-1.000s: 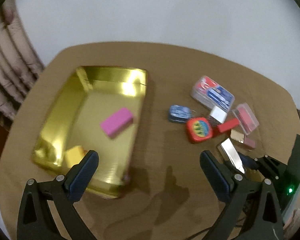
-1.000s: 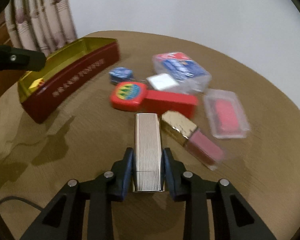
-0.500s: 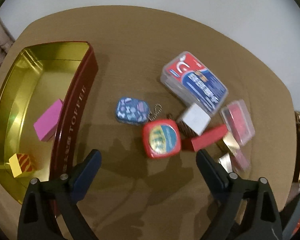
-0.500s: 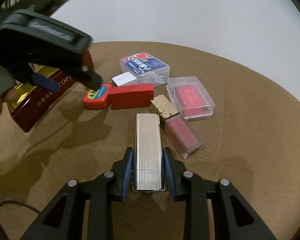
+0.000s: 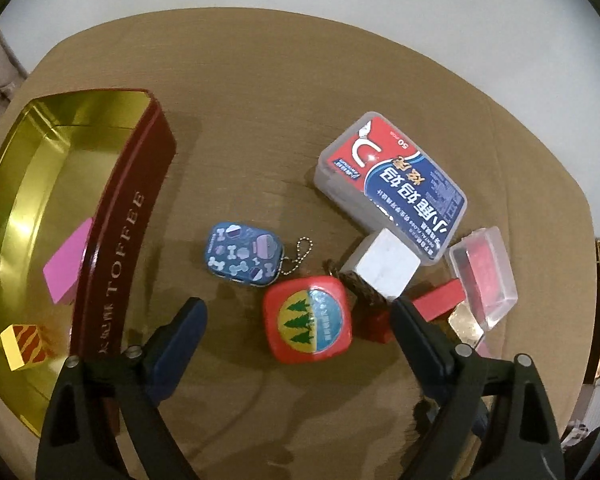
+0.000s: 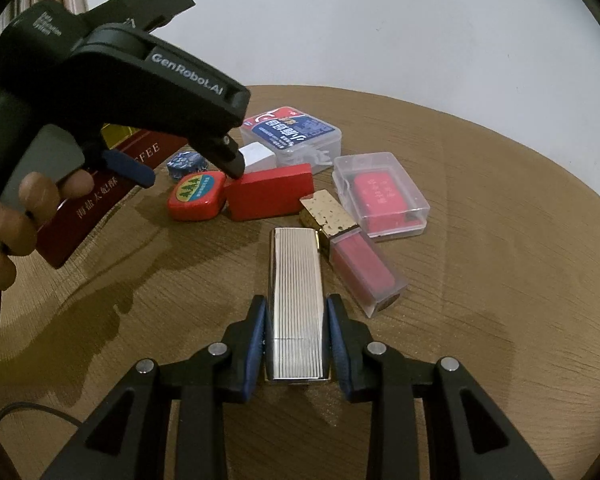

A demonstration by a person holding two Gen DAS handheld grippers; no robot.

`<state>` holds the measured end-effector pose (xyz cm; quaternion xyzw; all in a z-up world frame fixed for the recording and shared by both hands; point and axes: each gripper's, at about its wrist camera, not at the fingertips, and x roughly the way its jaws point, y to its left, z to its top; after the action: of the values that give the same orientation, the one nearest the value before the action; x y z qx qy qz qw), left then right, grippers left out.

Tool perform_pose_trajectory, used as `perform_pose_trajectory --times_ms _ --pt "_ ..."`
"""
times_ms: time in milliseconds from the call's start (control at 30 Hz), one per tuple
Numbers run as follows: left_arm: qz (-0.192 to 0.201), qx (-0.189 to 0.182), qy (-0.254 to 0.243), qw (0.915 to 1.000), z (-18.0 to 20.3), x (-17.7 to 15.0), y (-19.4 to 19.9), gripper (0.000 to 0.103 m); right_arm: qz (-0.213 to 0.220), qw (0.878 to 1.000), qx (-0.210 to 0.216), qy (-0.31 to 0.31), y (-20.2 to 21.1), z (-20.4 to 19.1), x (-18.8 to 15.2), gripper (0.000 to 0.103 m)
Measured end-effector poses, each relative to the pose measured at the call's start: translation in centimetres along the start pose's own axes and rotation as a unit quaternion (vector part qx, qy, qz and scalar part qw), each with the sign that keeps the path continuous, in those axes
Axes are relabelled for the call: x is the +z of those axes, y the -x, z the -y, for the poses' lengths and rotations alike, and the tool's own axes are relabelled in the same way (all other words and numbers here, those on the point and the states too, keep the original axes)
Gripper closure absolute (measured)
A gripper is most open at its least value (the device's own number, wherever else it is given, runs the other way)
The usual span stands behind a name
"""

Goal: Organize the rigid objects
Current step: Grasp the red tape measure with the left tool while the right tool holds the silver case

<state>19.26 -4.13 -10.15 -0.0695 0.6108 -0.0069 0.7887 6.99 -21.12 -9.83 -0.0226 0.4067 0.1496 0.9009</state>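
My left gripper [image 5: 296, 312] points down over the red tape measure [image 5: 308, 328], which lies between its jaws untouched; the jaws are closing. In the right wrist view the left gripper [image 6: 188, 170] straddles the tape measure [image 6: 196, 200], one fingertip [image 6: 236, 166] at the red block [image 6: 270, 192]. My right gripper [image 6: 296, 332] is shut on a ribbed silver case [image 6: 296, 280], close over the table. A gold-lined toffee tin [image 5: 120, 240] at the left holds a pink block [image 5: 66, 268] and a yellow striped cube [image 5: 22, 344].
Around the tape measure lie a blue keychain tin [image 5: 242, 256], a white cube [image 5: 380, 268], a labelled clear floss box [image 5: 392, 188], a clear box with a red insert [image 6: 380, 196] and a gold-capped lip gloss [image 6: 352, 248]. A person's hand [image 6: 16, 216] holds the left gripper.
The left gripper swung from over the tin to above the pile and came down over the tape measure, its jaws narrowing a little. The right gripper kept the silver case, shifting slightly.
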Motion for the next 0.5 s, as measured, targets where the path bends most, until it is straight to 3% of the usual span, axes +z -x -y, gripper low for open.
perform_pose_trajectory --times_ms 100,300,500 --pt "0.004 0.004 0.017 0.9998 -0.9 -0.2 0.3 0.024 0.0 1.0 0.0 0.0 -0.1 0.1 0.1 0.072" --pt "-0.019 -0.011 0.032 0.9992 -1.4 -1.1 -0.3 0.024 0.0 1.0 -0.001 0.0 -0.3 0.1 0.1 0.072" --pt "-0.019 0.025 -0.001 0.9995 0.8 -0.9 -1.5 0.027 0.0 1.0 -0.001 0.0 -0.4 0.1 0.1 0.072"
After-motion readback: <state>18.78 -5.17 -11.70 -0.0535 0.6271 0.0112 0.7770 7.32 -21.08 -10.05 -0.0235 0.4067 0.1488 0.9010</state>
